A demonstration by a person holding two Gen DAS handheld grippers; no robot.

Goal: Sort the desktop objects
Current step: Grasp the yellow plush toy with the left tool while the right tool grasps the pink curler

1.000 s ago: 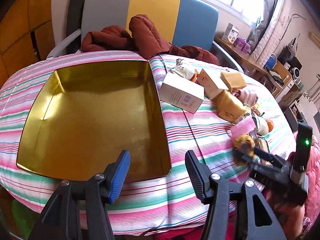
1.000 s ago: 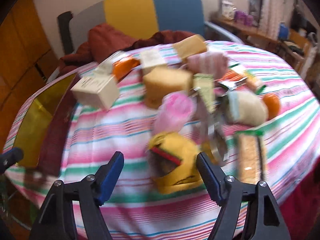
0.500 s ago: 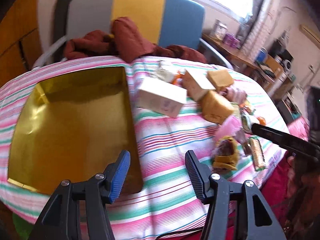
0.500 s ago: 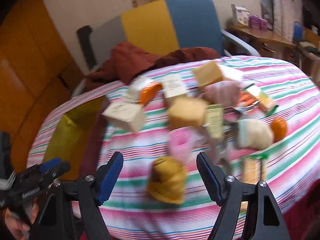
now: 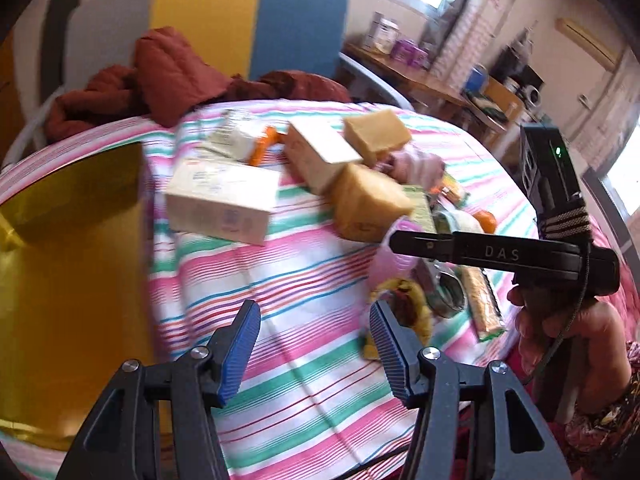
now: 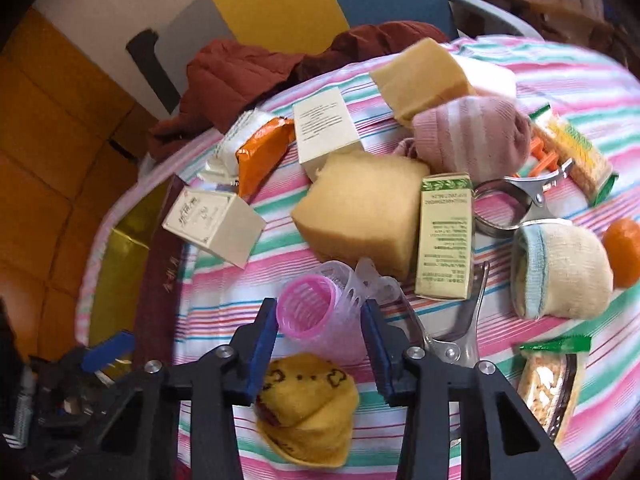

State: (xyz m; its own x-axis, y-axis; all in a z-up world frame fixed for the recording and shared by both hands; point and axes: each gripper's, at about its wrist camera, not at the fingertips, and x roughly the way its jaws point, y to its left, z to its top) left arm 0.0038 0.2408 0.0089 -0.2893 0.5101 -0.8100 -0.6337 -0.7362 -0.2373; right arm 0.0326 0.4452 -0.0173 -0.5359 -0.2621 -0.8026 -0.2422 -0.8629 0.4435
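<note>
A pink hair roller (image 6: 316,316) lies on the striped tablecloth (image 6: 560,92), with a clear roller behind it. My right gripper (image 6: 319,320) straddles it with its jaws closing, and both blue pads seem to touch its sides. A yellow rolled sock (image 6: 308,408) sits just under that gripper. My left gripper (image 5: 316,344) hangs open over bare cloth with nothing between its fingers. The gold tray (image 5: 60,260) lies to its left. A hand (image 5: 560,328) at the right of the left wrist view holds the right gripper over the roller.
The pile holds two yellow sponges (image 6: 360,216), white boxes (image 6: 216,224), a green box (image 6: 444,236), pink (image 6: 472,136) and cream socks (image 6: 560,272), metal clips (image 6: 516,204), snack bars (image 6: 548,380) and an orange (image 6: 624,248). A red jacket (image 6: 248,76) lies on the chair behind.
My right gripper moved forward past the yellow sock and narrowed around the pink roller. The left gripper swung right, so the tray slid to the left edge of its view.
</note>
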